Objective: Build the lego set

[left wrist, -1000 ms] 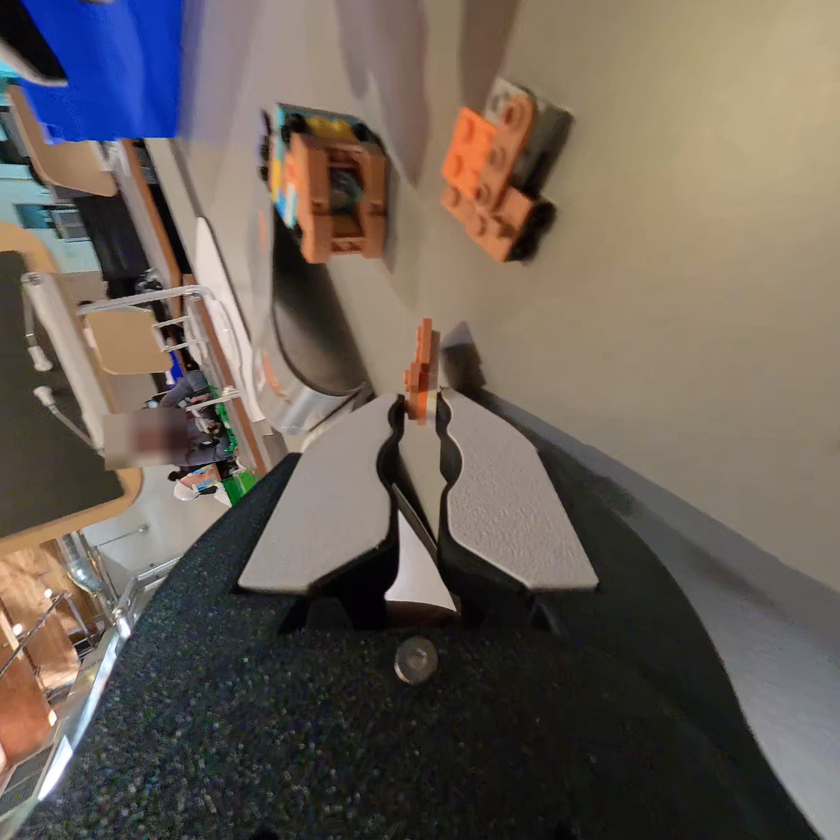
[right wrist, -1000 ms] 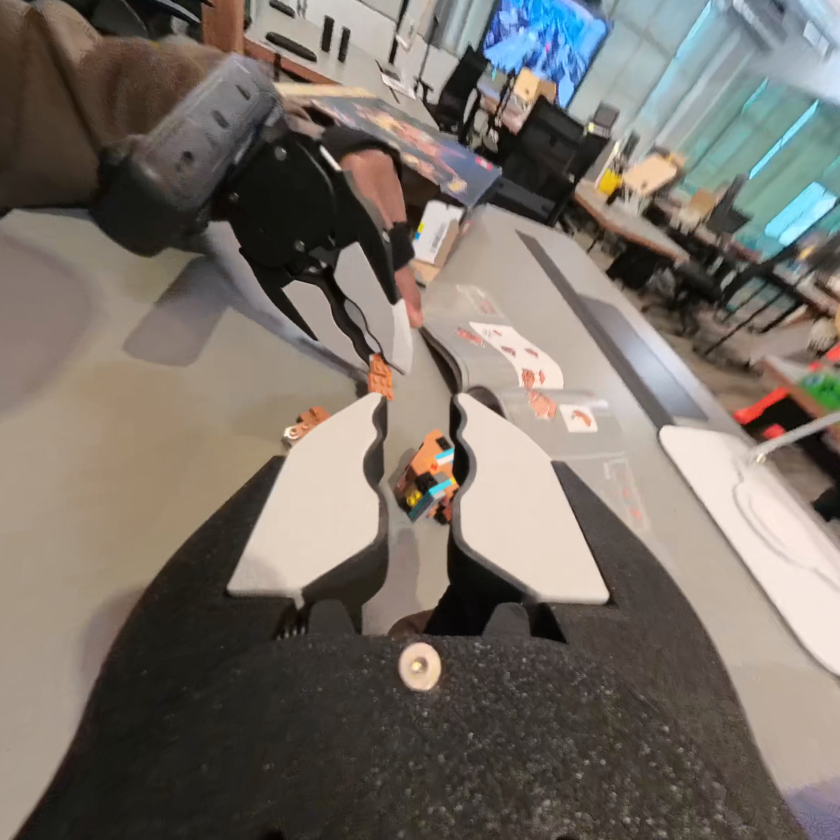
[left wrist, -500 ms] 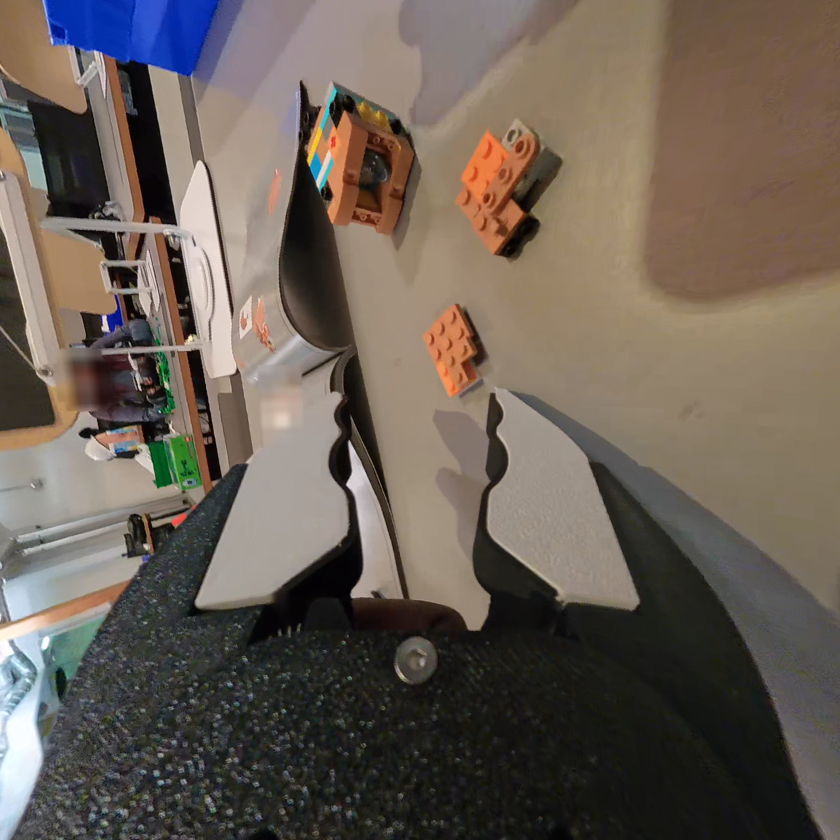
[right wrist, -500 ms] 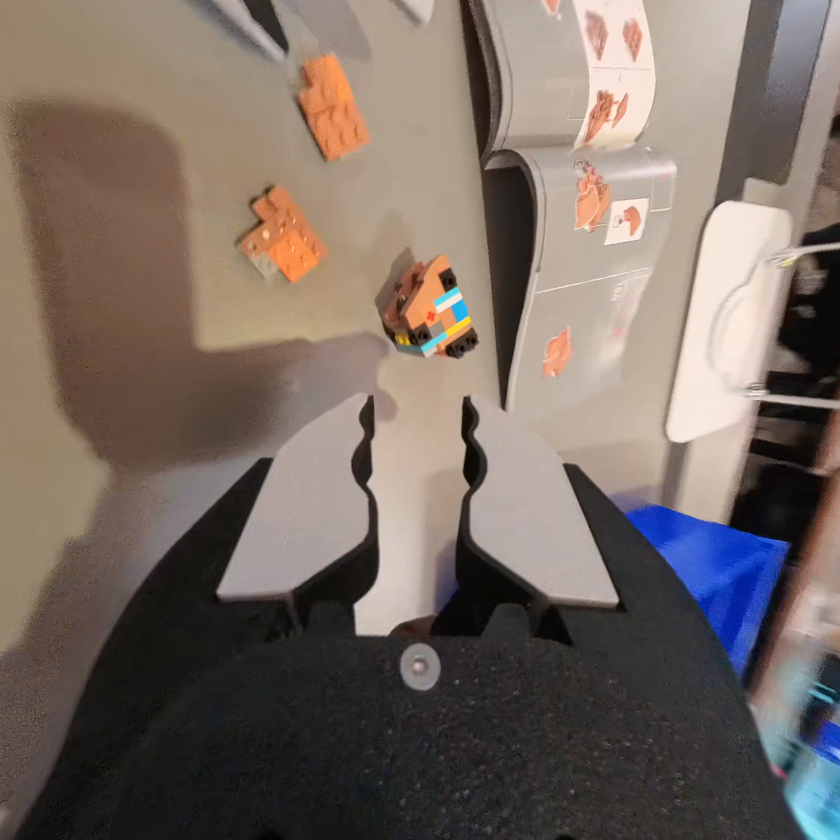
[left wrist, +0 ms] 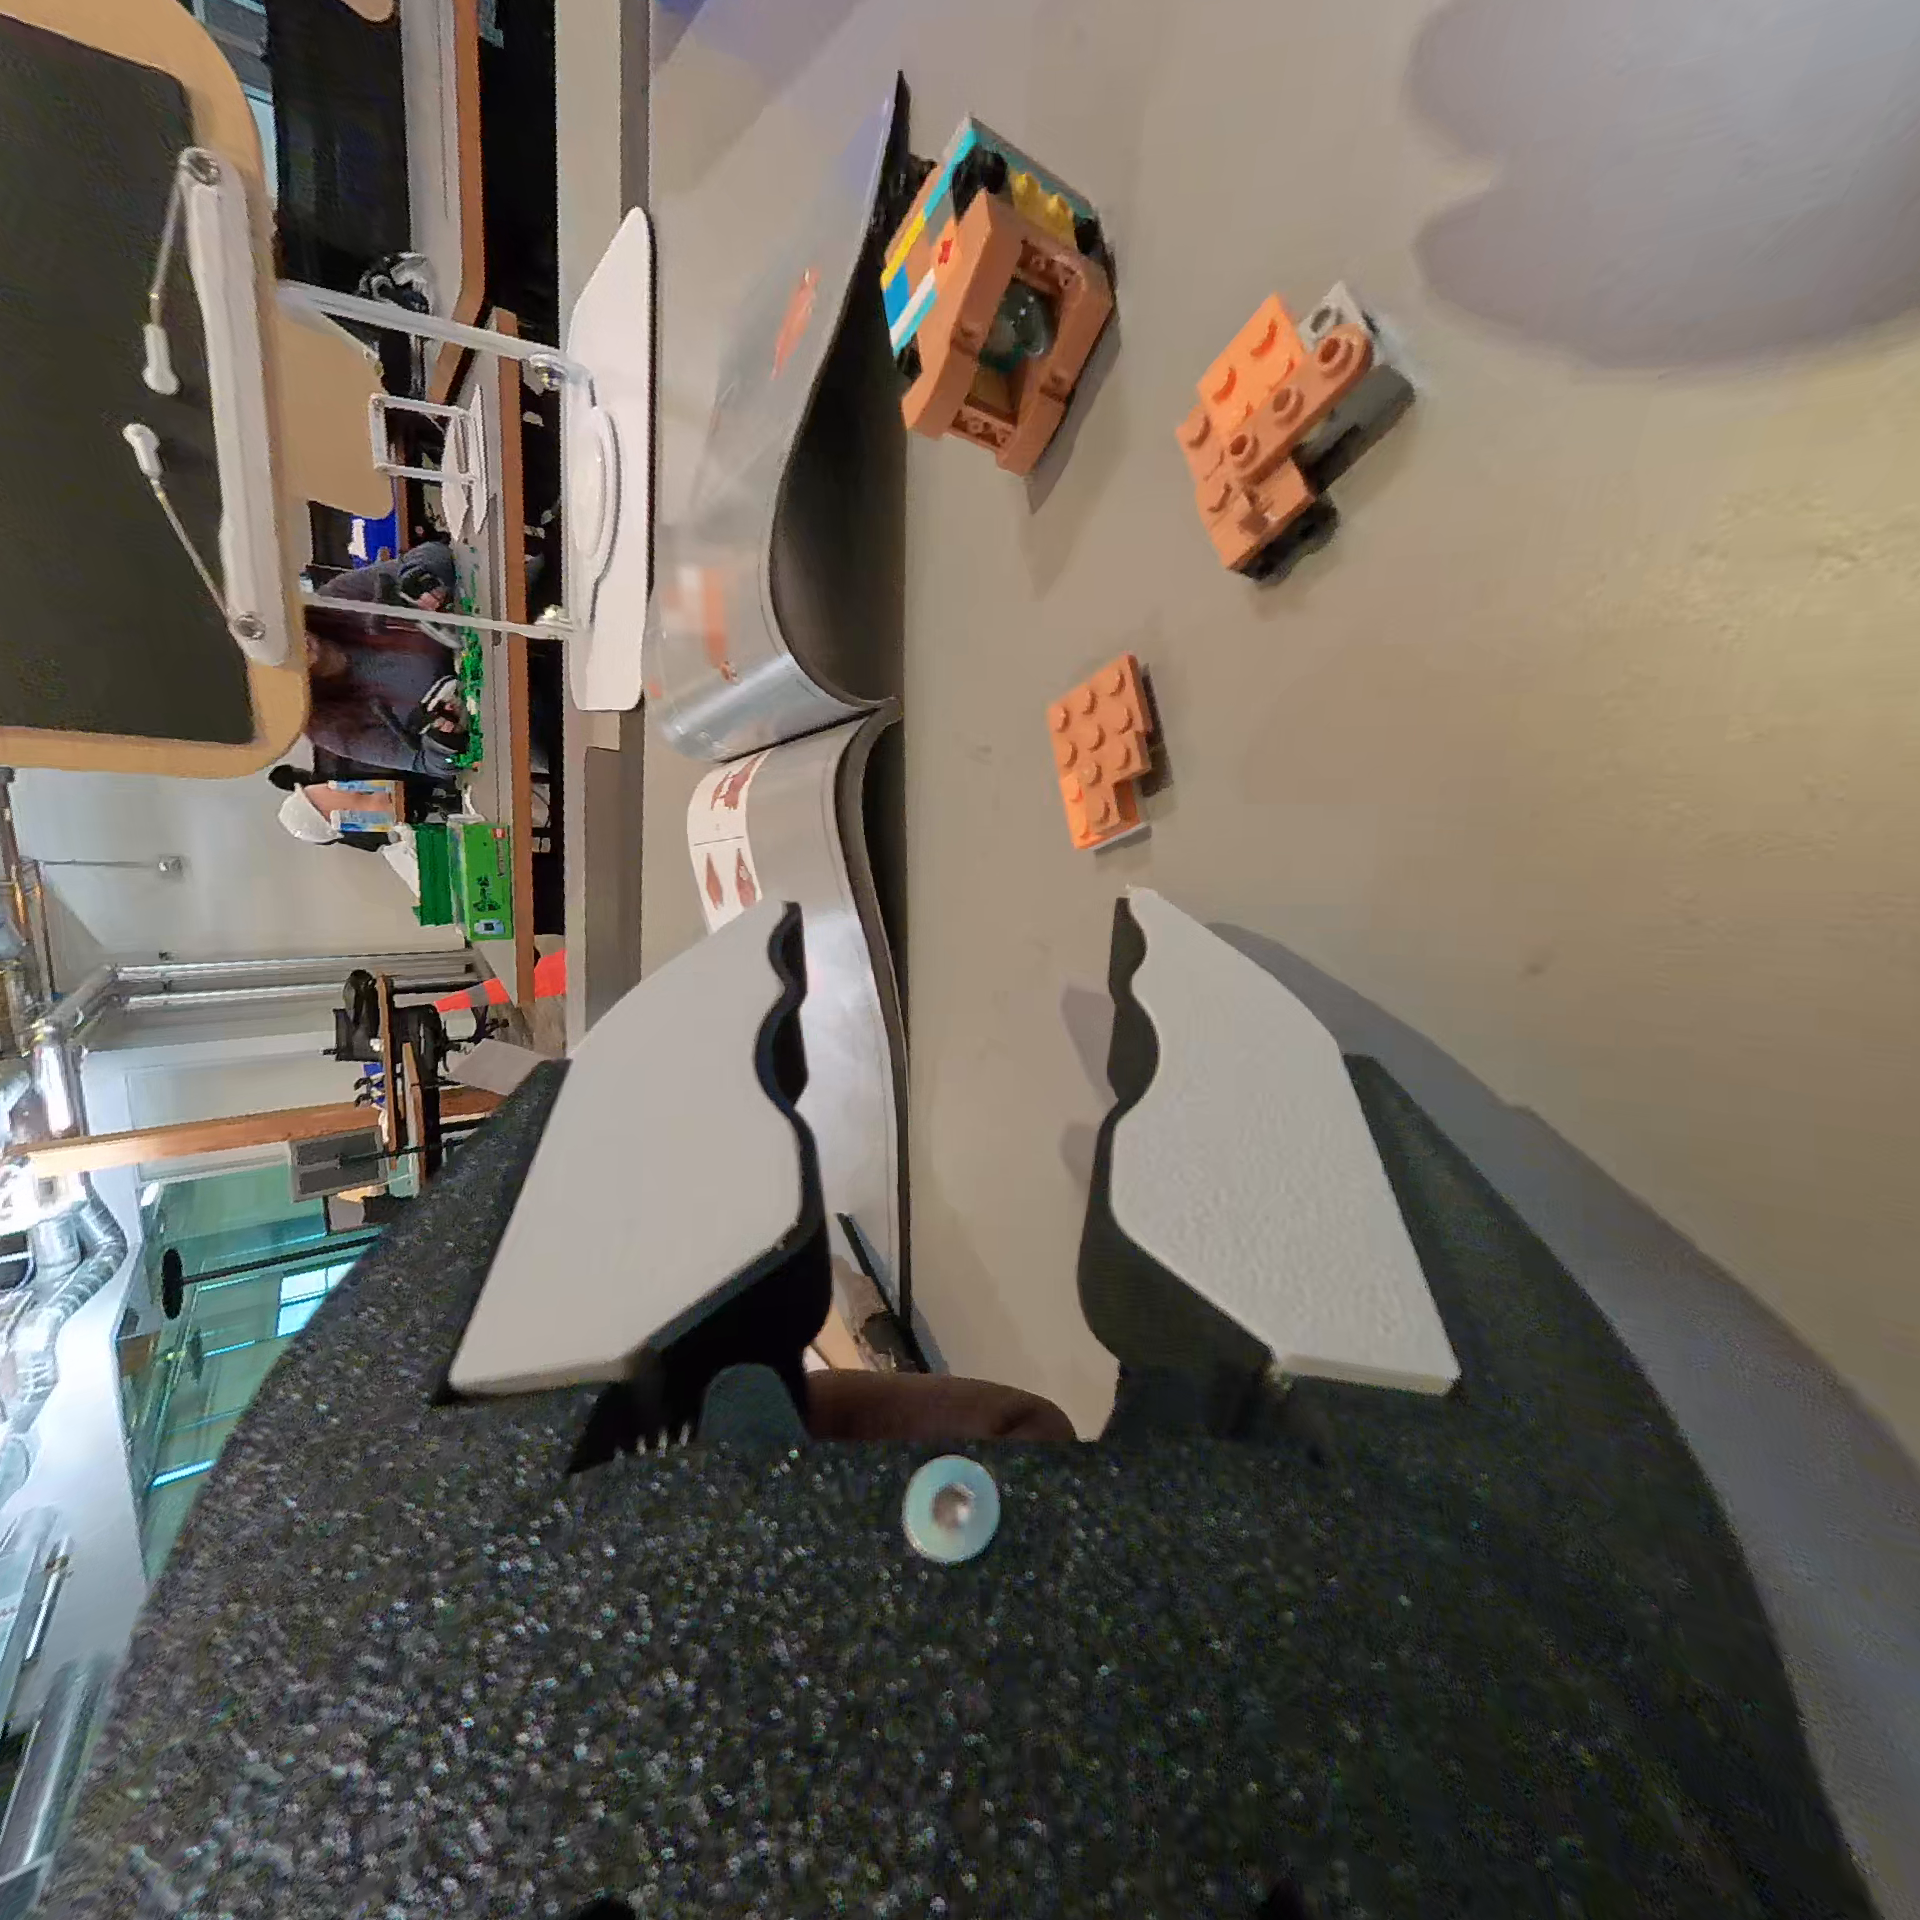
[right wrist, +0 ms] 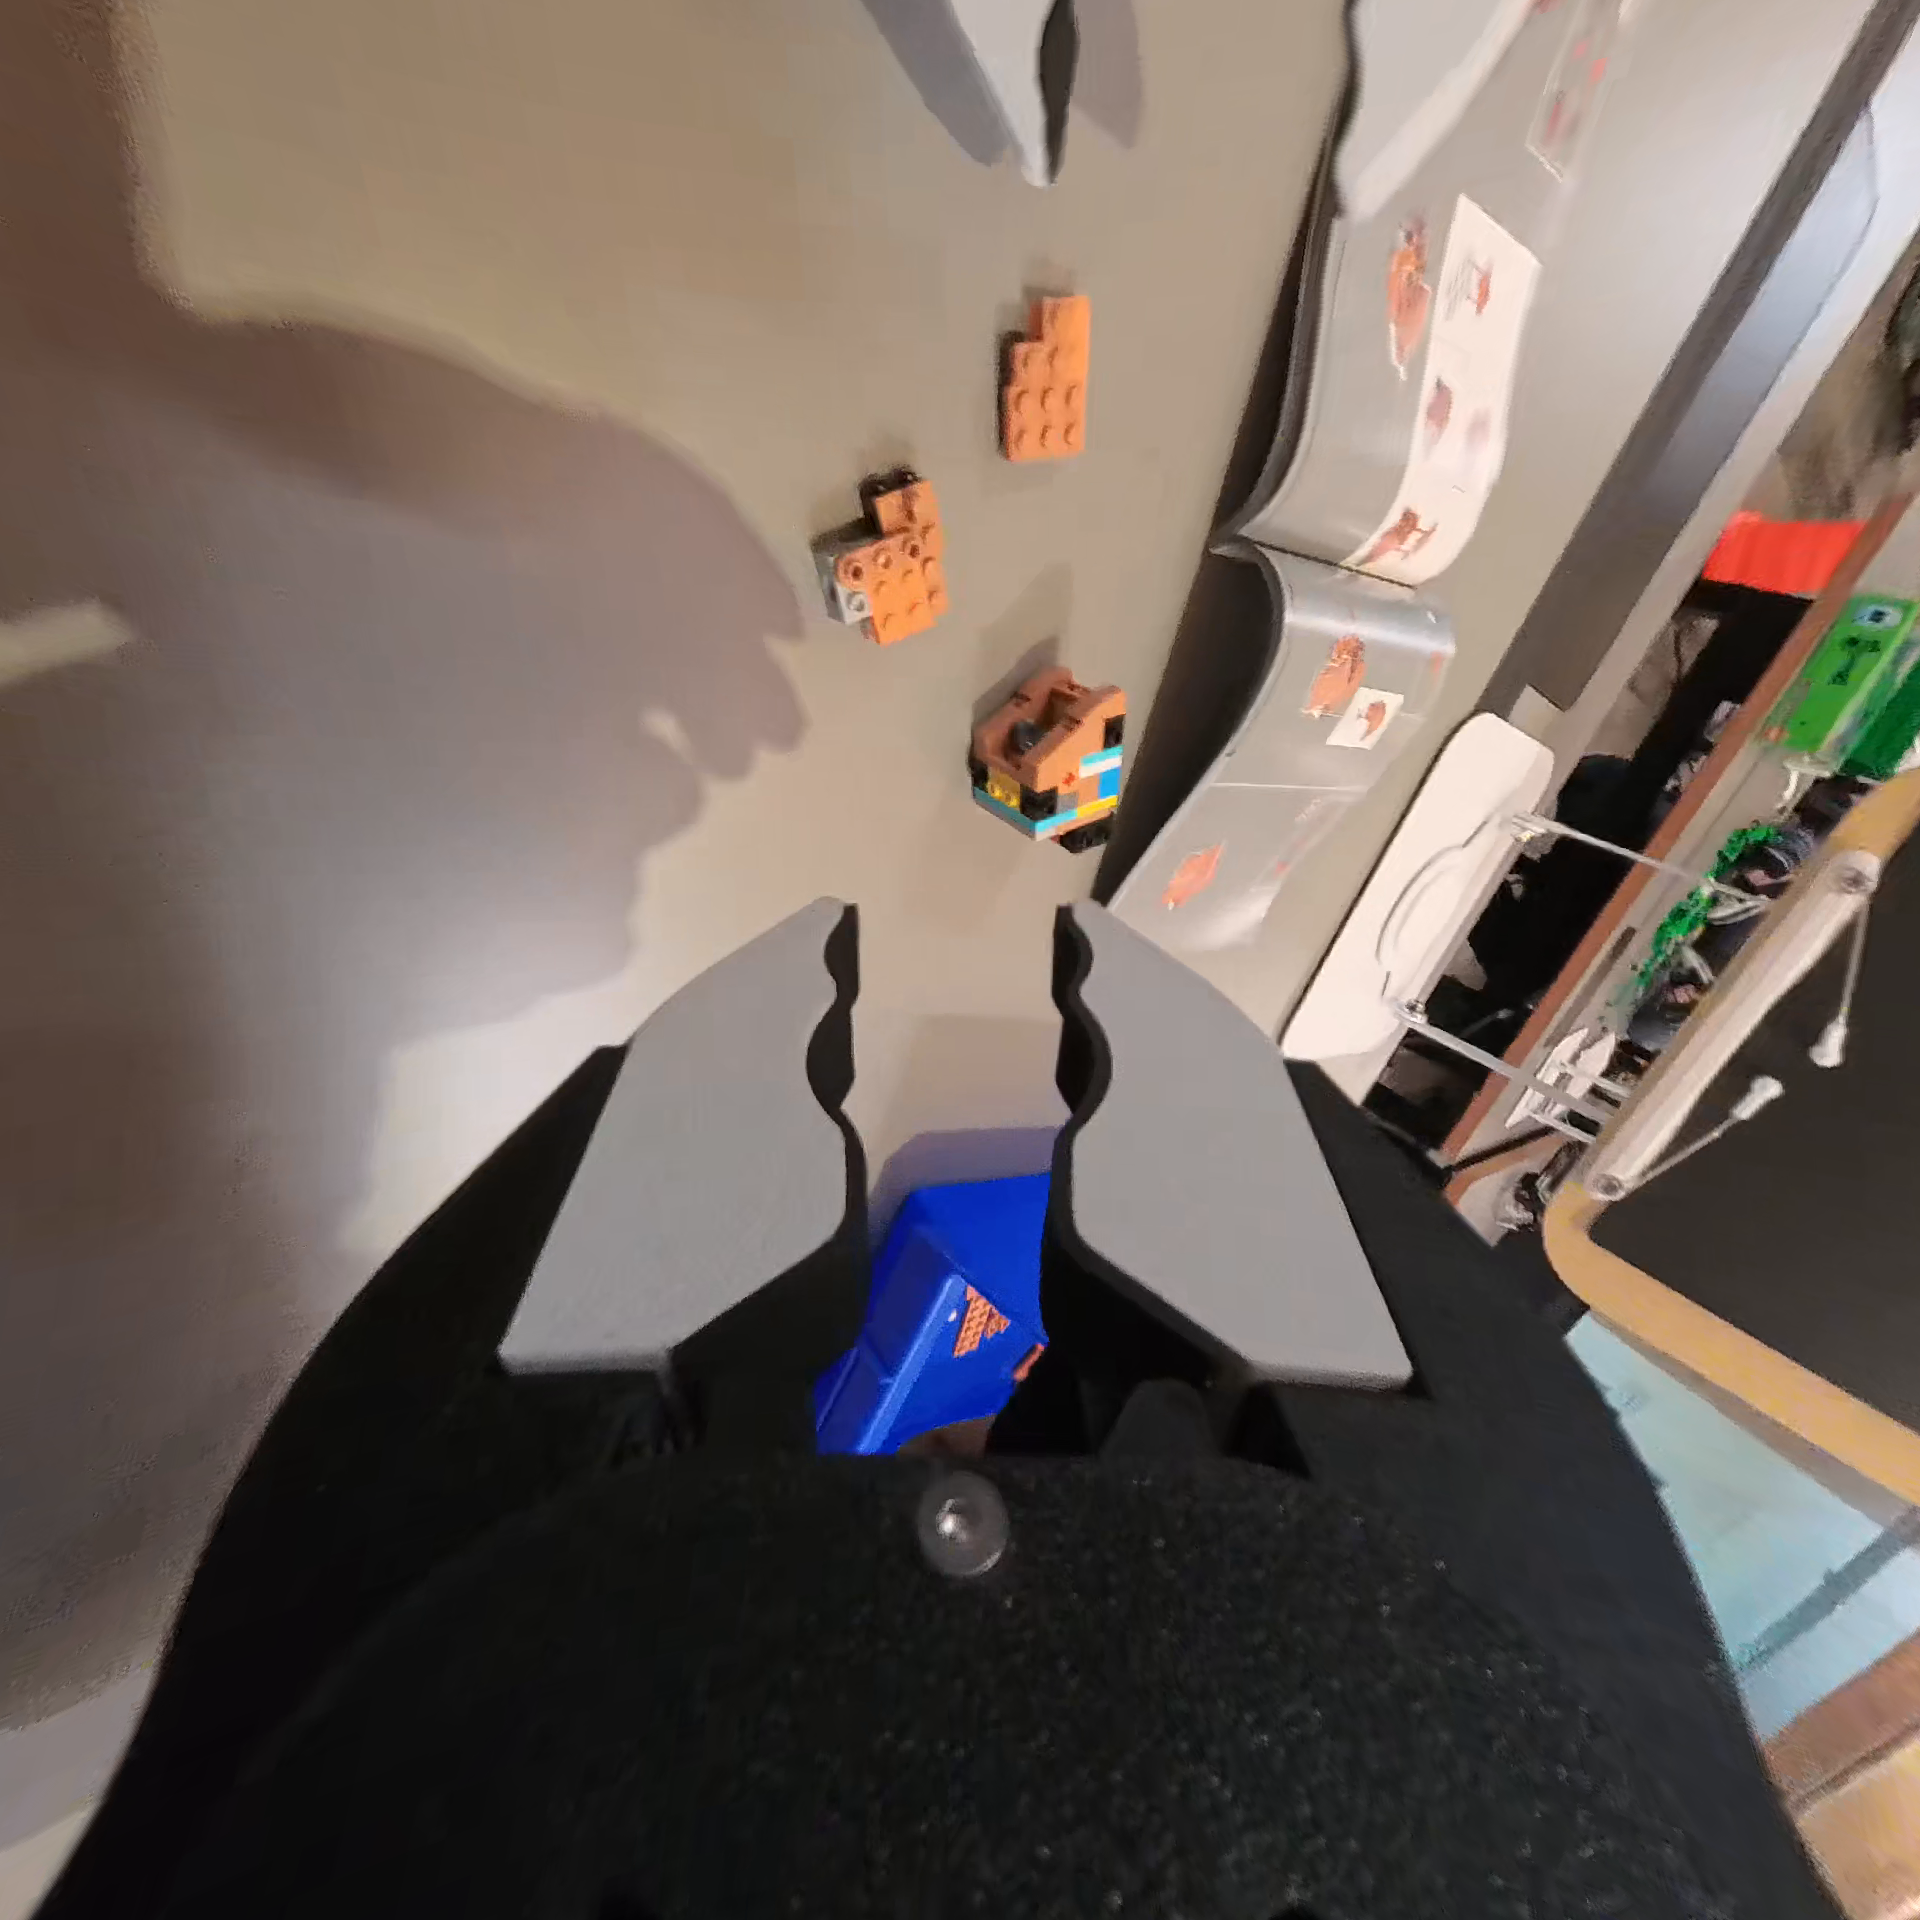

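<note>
Three lego pieces lie on the grey table. A flat orange plate (left wrist: 1107, 750) (right wrist: 1045, 379) lies nearest my left gripper (left wrist: 956, 914), which is open, empty and just short of it. An orange and grey sub-assembly (left wrist: 1288, 426) (right wrist: 885, 561) lies beyond. A brown block with blue, yellow and black parts (left wrist: 992, 312) (right wrist: 1049, 758) sits by the booklet. My right gripper (right wrist: 956, 914) is open and empty, above the table, short of the brown block. The left gripper's fingertips (right wrist: 1023, 94) show at the top of the right wrist view.
An open instruction booklet (left wrist: 831, 582) (right wrist: 1340, 623) lies beside the pieces. A white stand base (left wrist: 613, 457) (right wrist: 1423, 914) sits past it. A blue box (right wrist: 935, 1320) lies under my right gripper. Other tables and a person are in the background. There is about 15 cm between the tips of the two grippers. It is some 4 cm from my left tips to the flat orange plate (right wrist: 1045, 379). Seen from the left wrist view (left wrist: 1092, 749) as well.
My left gripper opened and let go of the flat orange plate, which now lies on the table, then drew back. My right gripper rose and swung back, away from the brown block.
</note>
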Motion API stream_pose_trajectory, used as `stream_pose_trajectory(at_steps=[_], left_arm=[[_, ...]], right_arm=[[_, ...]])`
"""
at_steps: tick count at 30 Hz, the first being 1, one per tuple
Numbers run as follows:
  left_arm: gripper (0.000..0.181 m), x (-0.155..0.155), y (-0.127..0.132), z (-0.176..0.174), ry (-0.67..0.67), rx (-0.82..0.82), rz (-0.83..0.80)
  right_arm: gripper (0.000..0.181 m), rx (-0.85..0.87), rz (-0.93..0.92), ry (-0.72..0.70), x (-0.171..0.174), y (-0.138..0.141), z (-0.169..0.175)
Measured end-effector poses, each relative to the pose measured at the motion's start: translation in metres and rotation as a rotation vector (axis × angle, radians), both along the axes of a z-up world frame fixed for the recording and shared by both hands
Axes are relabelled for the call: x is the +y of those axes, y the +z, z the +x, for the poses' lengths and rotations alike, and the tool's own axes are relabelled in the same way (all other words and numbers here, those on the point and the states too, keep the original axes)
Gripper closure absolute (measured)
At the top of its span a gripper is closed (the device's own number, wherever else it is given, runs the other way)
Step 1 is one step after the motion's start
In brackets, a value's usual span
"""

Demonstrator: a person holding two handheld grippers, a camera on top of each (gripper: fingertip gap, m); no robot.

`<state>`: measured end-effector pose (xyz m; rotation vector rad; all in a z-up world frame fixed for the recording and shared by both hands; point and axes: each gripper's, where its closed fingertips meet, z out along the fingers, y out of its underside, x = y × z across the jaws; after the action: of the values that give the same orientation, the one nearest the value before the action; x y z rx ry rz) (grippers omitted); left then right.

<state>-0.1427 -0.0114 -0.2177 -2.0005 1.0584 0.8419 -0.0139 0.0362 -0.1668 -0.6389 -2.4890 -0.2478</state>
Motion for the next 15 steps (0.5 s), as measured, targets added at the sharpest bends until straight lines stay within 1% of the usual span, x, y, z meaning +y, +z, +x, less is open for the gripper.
stream_pose_trajectory(at_steps=[3, 6, 9, 10, 13, 15], left_arm=[[0.125, 0.002, 0.006, 0.001, 0.011, 0.002, 0.025], [0.127, 0.003, 0.008, 0.001, 0.01, -0.005, 0.041], [0.127, 0.005, 0.008, -0.002, 0.014, -0.002, 0.044], [0.127, 0.006, 0.008, -0.003, 0.016, -0.004, 0.047], [0.128, 0.009, 0.013, -0.004, 0.016, -0.014, 0.071], [0.129, 0.012, 0.018, -0.003, 0.017, -0.024, 0.102]], right_arm=[[0.146, -0.03, -0.057, -0.036, 0.006, -0.007, 0.001], [0.146, 0.014, -0.05, -0.036, 0.009, -0.001, -0.002], [0.143, 0.041, 0.065, -0.055, 0.02, -0.005, -0.002], [0.142, 0.041, 0.066, -0.048, 0.019, -0.007, -0.001], [0.143, 0.043, -0.016, -0.073, 0.02, -0.009, -0.006], [0.141, 0.116, -0.076, -0.111, 0.026, 0.001, -0.018]])
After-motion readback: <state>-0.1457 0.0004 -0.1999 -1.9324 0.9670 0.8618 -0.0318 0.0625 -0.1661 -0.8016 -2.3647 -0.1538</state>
